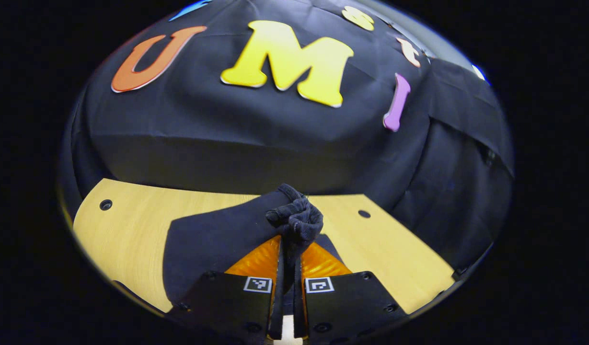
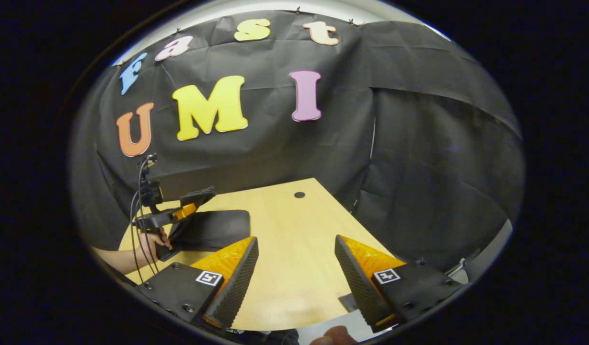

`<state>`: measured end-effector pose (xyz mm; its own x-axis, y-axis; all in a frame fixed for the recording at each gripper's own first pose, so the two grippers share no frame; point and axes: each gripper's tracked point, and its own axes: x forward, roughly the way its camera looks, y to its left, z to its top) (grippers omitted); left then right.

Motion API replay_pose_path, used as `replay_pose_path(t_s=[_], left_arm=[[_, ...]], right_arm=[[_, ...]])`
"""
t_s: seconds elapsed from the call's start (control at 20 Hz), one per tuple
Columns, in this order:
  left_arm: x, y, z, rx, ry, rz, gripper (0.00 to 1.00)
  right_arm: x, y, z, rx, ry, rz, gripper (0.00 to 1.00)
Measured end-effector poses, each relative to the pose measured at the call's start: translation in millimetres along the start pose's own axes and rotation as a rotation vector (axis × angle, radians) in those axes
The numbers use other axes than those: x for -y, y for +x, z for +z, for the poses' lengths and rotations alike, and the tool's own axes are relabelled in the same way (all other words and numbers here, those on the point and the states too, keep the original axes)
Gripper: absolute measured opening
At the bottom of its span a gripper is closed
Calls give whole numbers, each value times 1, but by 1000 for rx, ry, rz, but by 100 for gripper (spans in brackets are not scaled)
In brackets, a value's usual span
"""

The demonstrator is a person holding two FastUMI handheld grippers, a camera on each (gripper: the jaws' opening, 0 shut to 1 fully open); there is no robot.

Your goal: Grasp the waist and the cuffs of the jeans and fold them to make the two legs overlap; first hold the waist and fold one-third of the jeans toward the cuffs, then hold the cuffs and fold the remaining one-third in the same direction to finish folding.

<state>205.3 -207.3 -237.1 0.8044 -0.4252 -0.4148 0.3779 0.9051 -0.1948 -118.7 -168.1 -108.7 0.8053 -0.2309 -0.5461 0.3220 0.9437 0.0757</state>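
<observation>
The dark jeans (image 1: 213, 239) lie folded on the wooden table (image 1: 121, 215), reaching left from my left gripper (image 1: 290, 249). That gripper is shut on a bunched edge of the jeans (image 1: 296, 218), which stands up above its fingertips. Whether it is waist or cuff I cannot tell. In the right gripper view, the jeans (image 2: 213, 230) show as a flat dark pad at the left, with the left gripper (image 2: 189, 208) lifting their near corner. My right gripper (image 2: 295, 239) is open over bare table, well right of the jeans, with nothing between its fingers.
A hand (image 2: 150, 242) with trailing cables holds the left gripper. The table (image 2: 294, 268) has small round holes (image 2: 299, 194) near its far edge. Black cloth walls close the back and right. The table's right edge runs close beside my right gripper.
</observation>
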Motion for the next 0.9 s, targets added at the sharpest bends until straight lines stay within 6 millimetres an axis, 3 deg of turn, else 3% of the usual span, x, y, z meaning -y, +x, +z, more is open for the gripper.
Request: replay_pose_path(t_s=[0.15, 0.3, 0.45, 0.5, 0.65, 0.75, 0.8, 0.9], left_arm=[[7, 24, -46, -103, -17, 13, 12], [8, 29, -58, -117, -138, 30, 13], [10, 27, -61, -114, -214, 35, 18], [12, 25, -61, -118, -230, 32, 23], [25, 19, -57, -121, -250, 35, 48], [38, 11, -52, -123, -245, 23, 73], [46, 4, -49, -128, -245, 12, 93], [52, -16, -33, -106, -235, 9, 93]], right_arm=[[14, 9, -2, -23, 5, -30, 98], [12, 20, -6, -46, -13, -18, 94], [3, 34, -5, -59, -35, 17, 100], [-2, 40, -2, -62, -40, 36, 94], [-14, 58, 2, -64, -57, 89, 94], [-24, 68, 11, -47, -66, 126, 94], [-31, 72, 17, -35, -70, 147, 94], [-50, 79, 31, 0, -83, 200, 98]])
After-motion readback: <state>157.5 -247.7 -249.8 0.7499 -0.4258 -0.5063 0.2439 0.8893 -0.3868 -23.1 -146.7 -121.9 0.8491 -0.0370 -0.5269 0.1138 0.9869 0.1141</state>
